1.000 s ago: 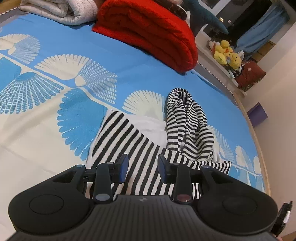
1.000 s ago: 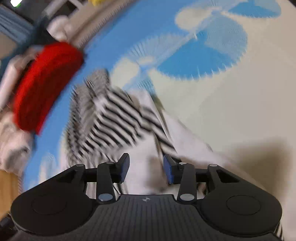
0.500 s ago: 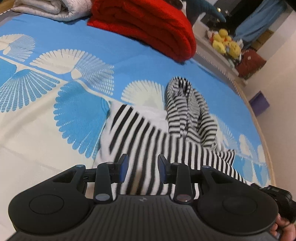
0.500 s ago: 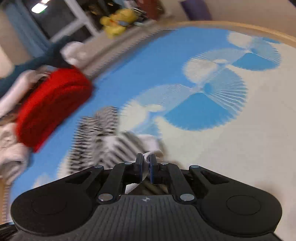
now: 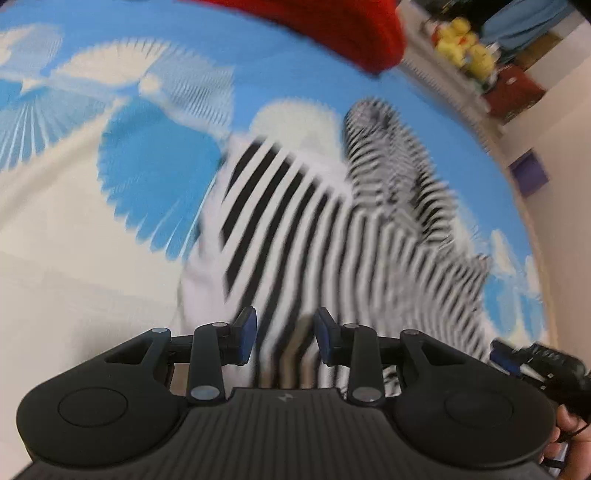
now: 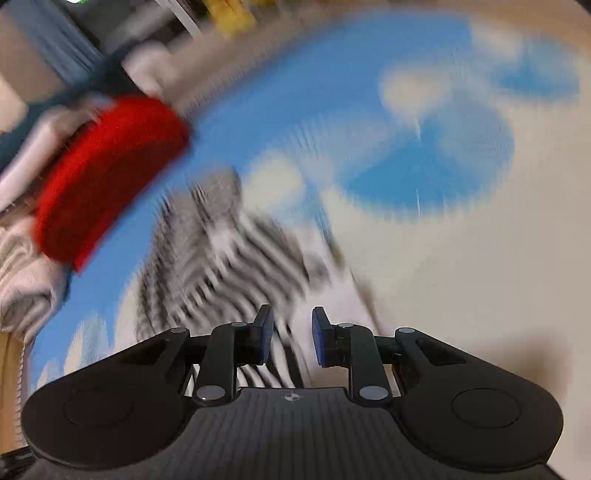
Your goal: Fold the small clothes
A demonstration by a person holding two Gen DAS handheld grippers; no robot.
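Observation:
A black-and-white striped garment (image 5: pixel 332 236) lies rumpled on the blue and cream bedspread (image 5: pixel 74 229), one sleeve bunched up toward the far side. My left gripper (image 5: pixel 284 328) hovers low over its near part, open, with stripes showing in the gap and the pads off the cloth. In the right wrist view the same garment (image 6: pixel 229 266) is blurred. My right gripper (image 6: pixel 291 328) sits over its near edge; its jaws are opening, striped cloth shows below the gap, and the pads do not press it. The right gripper (image 5: pixel 535 362) also shows at the left view's right edge.
A folded red blanket (image 5: pixel 332 26) lies at the far side of the bed, with pale folded bedding (image 6: pixel 22 280) next to it. Yellow plush toys (image 5: pixel 465 40) and a purple box (image 5: pixel 528 173) sit beyond the bed's rim. A hand (image 5: pixel 569 435) holds the right gripper.
My left gripper has sunk closer to the striped garment, which now fills more of its view. The right gripper's jaws closed over the cloth edge, then parted again.

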